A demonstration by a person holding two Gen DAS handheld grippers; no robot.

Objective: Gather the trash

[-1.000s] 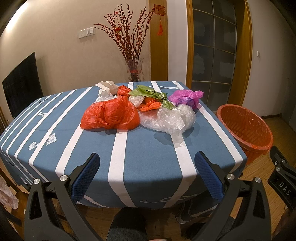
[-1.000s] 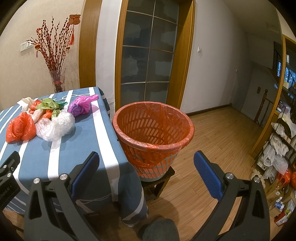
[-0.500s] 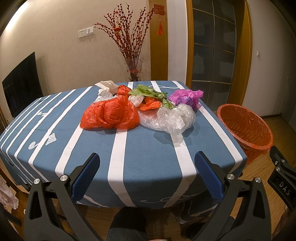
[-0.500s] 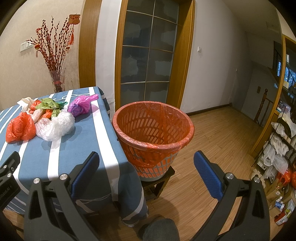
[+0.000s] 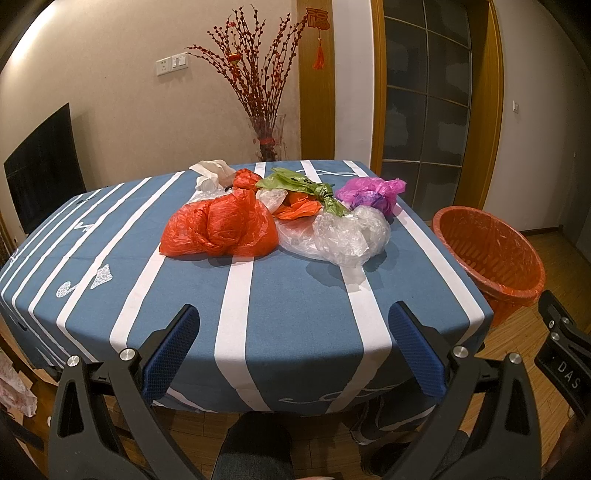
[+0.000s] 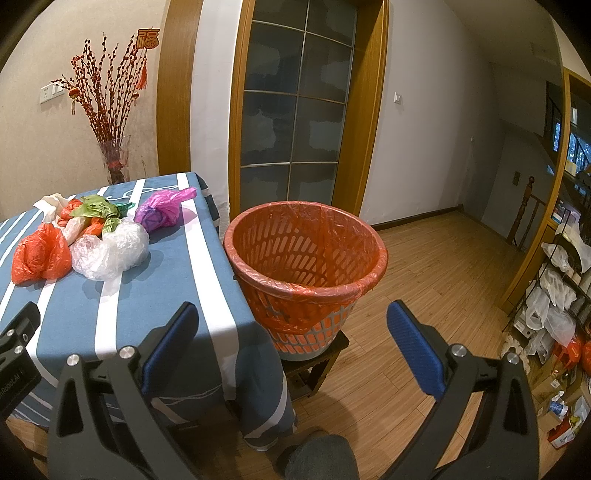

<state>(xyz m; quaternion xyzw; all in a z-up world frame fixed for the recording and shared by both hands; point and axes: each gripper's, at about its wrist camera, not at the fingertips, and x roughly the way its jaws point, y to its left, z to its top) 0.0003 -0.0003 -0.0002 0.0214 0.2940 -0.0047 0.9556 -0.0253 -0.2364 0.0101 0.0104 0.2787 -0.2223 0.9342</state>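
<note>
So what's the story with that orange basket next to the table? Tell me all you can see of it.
The orange basket is a round, slotted plastic bin that narrows toward its base. A thin orange plastic liner is folded over its rim. It looks empty. It stands upright on a small dark wooden stool, right beside the corner of the table, close against the hanging striped cloth. Neither claw touches it.

In the left wrist view, white letters "DAS" stand on the black body of the right hand-held gripper (image 5: 565, 363) at the right edge. In the right wrist view, "RoboLAI" reads partly cut off on the left hand-held gripper (image 6: 14, 363) at the left edge. A red hanging ornament (image 5: 320, 18) on the wooden door frame bears the character 福.
</note>
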